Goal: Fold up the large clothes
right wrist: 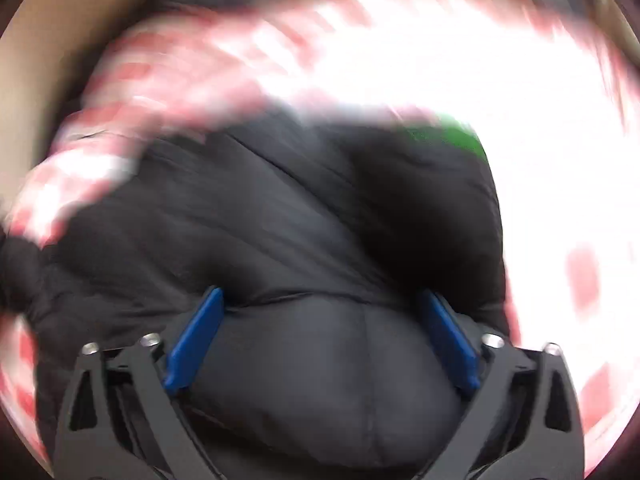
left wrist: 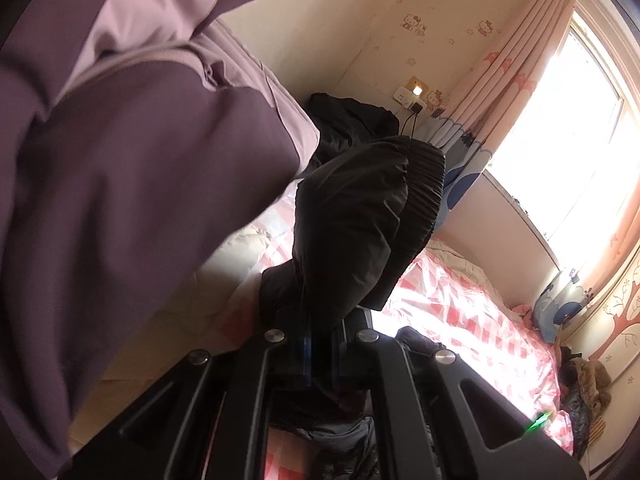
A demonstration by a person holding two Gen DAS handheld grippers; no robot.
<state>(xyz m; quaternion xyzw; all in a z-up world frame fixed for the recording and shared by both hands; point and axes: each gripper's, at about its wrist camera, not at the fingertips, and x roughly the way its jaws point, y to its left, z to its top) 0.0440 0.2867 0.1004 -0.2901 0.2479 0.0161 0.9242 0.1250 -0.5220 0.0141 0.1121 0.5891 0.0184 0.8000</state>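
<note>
Two claws are at work on one black puffer jacket (right wrist: 304,216), which lies spread on the bed (left wrist: 472,312) with its red-and-white checked cover. The left claw (left wrist: 320,354) is pinched tight on the jacket's sleeve (left wrist: 360,220), holding the elastic cuff up above the bed. The right claw (right wrist: 320,336) stands wide, its two blue fingers (right wrist: 196,340) on either side of a padded bulge of the jacket body, not pressing it as far as the blurred view shows.

The likely trouble: the slick, puffy fabric could slide out of the left claw's narrow pinch, and the sleeve would drop back crooked. If the right claw closes on too thick a bulge, it may grab several layers and drag the whole jacket across the bed instead of making a clean fold.

Counted: one jacket in hand, one more dark garment (left wrist: 352,124) heaped beyond the sleeve by the wall, one bed, one pink curtain (left wrist: 516,68) past the cuff, one person's purple sleeve (left wrist: 132,152).
</note>
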